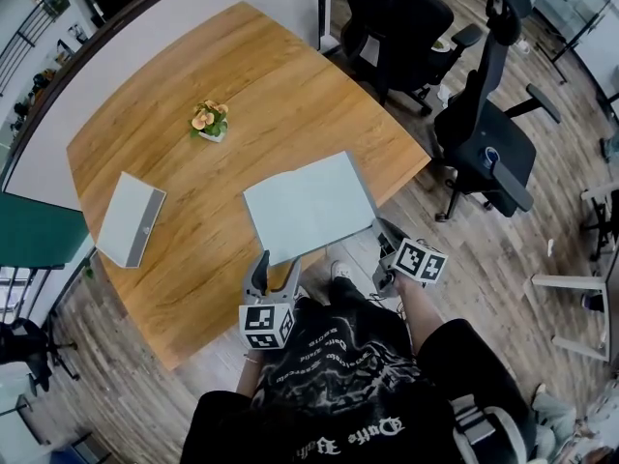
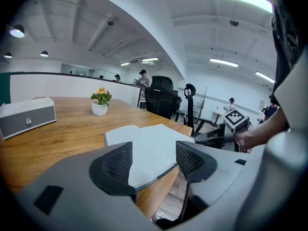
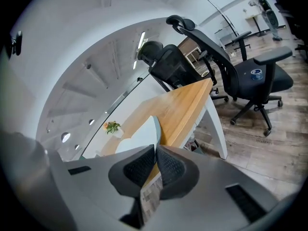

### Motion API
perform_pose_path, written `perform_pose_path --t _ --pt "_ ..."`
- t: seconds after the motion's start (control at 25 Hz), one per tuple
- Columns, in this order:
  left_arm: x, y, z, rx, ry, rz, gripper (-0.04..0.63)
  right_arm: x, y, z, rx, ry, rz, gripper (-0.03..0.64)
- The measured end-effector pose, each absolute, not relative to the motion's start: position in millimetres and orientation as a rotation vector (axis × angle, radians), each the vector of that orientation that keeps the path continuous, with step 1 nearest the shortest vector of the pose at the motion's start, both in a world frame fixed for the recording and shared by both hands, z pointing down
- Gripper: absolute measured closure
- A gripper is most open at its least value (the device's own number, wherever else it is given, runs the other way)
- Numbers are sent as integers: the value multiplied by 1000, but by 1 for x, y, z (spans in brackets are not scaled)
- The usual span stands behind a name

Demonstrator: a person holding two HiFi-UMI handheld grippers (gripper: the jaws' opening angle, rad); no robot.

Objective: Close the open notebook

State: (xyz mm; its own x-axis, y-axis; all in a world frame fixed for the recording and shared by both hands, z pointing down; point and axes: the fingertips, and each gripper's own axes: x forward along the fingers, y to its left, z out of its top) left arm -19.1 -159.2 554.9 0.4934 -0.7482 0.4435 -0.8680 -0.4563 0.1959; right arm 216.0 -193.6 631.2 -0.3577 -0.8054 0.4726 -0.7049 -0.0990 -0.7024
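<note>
The open notebook [image 1: 309,206] lies with pale pages up near the front edge of the wooden table [image 1: 290,85]. My right gripper [image 1: 380,230] is shut on the notebook's right-hand cover at its near corner, and that side is tilted up off the table. In the right gripper view the thin cover [image 3: 155,129] runs edge-on between the closed pads of the right gripper [image 3: 156,165]. My left gripper [image 1: 276,271] stands open at the notebook's near left corner. In the left gripper view the notebook [image 2: 144,146] shows just beyond the empty left gripper [image 2: 151,162].
A small potted flower [image 1: 210,122] stands mid-table and a grey box [image 1: 131,218] lies at the left edge. Black office chairs [image 1: 484,133] stand right of the table on the wood floor. The person's torso is close against the table's front edge.
</note>
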Motion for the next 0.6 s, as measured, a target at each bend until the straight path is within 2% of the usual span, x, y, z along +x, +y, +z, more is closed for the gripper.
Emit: perform_pose_path --t 0.6 --pt "-43 -158 552 2355 -1348 359 295 182 -191 565 -1740 2337 -1086 594"
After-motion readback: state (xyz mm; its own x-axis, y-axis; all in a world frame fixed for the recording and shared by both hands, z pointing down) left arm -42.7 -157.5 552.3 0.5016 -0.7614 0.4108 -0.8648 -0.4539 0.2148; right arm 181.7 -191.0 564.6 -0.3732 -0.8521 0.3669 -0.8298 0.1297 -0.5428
